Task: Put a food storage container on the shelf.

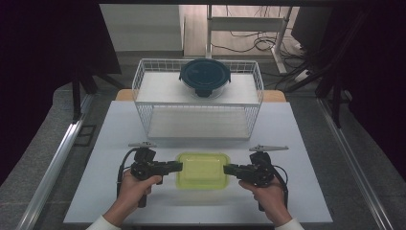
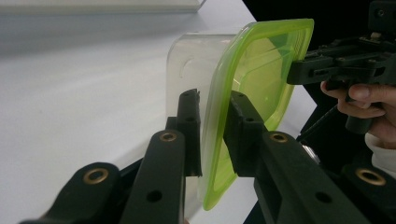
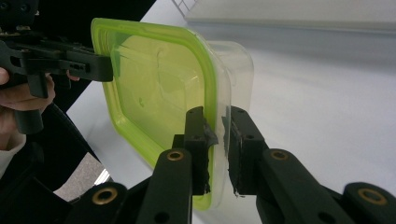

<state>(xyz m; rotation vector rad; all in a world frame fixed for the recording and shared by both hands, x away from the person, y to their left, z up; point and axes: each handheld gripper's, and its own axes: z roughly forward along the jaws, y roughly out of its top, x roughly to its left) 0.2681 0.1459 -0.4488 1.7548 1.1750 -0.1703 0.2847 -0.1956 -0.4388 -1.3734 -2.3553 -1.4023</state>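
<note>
On the white table point(image 1: 297, 143), the left gripper point(image 1: 178, 166) comes in from the person's left hand point(image 1: 135, 188), its jaws pinching the left edge of the green lid point(image 1: 202, 168) — in the left gripper view the two black jaws sit on either side of the lid's rim, with the clear container point(image 2: 191, 56) under it just behind one jaw. The lidded container lies flat near the table's front edge, between the two grippers. At its right edge the right gripper point(image 1: 228, 168), held in the right hand point(image 1: 271, 196), has its jaws clamped over the lid's rim and the clear wall beneath — the right gripper view shows them closed on that edge. Farther back, a white wire basket point(image 1: 143, 91) stands on the table, and a round container with a dark blue lid point(image 1: 205, 74) rests on its upper shelf, toward the right of centre.
</note>
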